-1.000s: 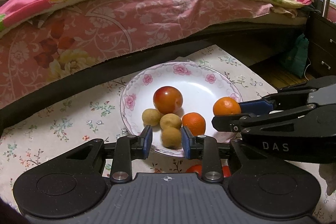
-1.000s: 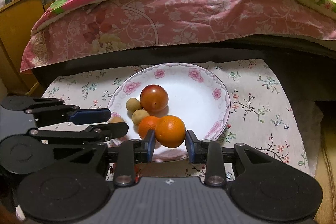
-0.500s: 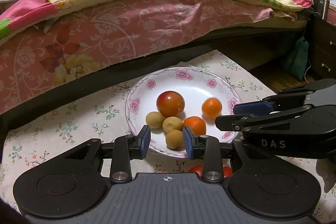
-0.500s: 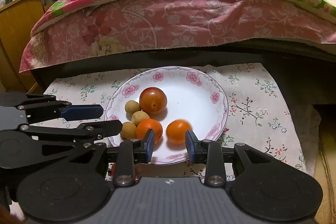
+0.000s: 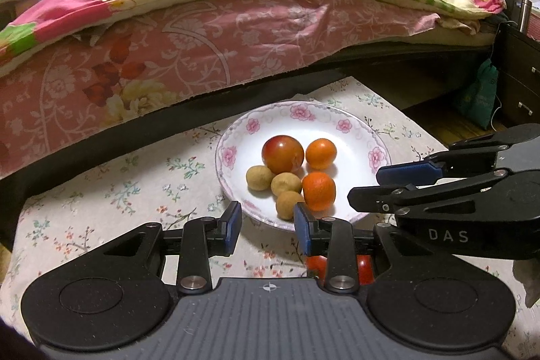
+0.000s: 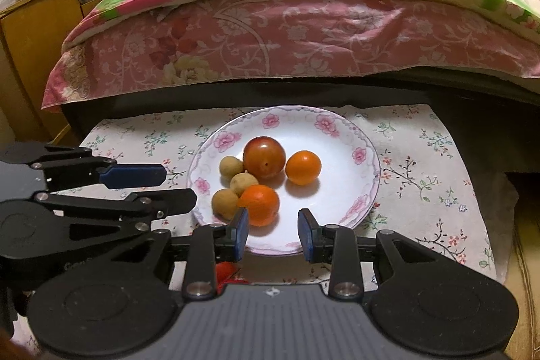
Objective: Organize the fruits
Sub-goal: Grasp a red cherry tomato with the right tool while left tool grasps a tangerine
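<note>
fruits sit clustered on plate (image 6: 366,191): two oranges (image 6: 303,167), tomato-like red one (image 6: 264,157), three small tan ones (image 6: 225,204). light, round, roll-prone, soft-skinned; best gripped across widest part, gently. left gripper (image 5: 266,223) and right gripper (image 6: 273,230) both spread, holding nothing.

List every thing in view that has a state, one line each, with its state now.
Left gripper: open, empty, at the plate's near rim.
Right gripper: open, empty, over the plate's near edge.
Plate: upright on the cloth, holding six fruits.
Far orange: resting free on the plate.
Red fruit: on the cloth, mostly hidden.
</note>
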### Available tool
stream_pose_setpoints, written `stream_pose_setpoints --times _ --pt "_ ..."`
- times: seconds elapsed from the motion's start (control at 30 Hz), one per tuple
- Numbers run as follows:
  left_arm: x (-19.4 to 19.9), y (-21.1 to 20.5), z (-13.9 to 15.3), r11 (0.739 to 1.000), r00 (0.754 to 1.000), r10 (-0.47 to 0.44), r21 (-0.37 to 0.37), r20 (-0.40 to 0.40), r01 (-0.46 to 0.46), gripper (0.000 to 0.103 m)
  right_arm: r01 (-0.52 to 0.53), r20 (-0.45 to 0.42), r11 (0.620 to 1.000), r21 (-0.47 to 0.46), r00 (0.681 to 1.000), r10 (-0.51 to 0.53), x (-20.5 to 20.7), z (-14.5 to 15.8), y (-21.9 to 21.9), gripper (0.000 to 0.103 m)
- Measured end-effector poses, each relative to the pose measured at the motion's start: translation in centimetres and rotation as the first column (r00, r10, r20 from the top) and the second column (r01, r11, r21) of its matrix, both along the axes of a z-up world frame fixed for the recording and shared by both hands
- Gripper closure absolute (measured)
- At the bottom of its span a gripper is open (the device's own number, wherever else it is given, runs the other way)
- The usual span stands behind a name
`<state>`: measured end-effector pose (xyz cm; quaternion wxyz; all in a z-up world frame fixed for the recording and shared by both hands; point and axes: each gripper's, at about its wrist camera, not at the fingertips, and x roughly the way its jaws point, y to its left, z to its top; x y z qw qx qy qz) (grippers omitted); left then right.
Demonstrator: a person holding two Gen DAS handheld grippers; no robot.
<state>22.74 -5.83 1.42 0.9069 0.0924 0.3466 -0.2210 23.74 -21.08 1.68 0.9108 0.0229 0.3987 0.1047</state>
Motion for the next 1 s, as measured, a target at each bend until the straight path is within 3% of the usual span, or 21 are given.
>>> stream_pose_setpoints --times 0.53,1.0 --pt "-4.7 4.0 0.5 0.999 0.999 0.018 0.036 -0.030 -0.017 0.059 -0.096 -0.021 0.995 0.020 0.995 0.096 -4.6 1.1 3.5 0.071" --pt "-5.8 6.8 -1.0 0.998 0.996 0.041 0.044 -0.077 -0.038 0.057 -0.208 -0.114 0.977 0.038 0.971 0.211 -7.1 -1.6 7.6 0.071"
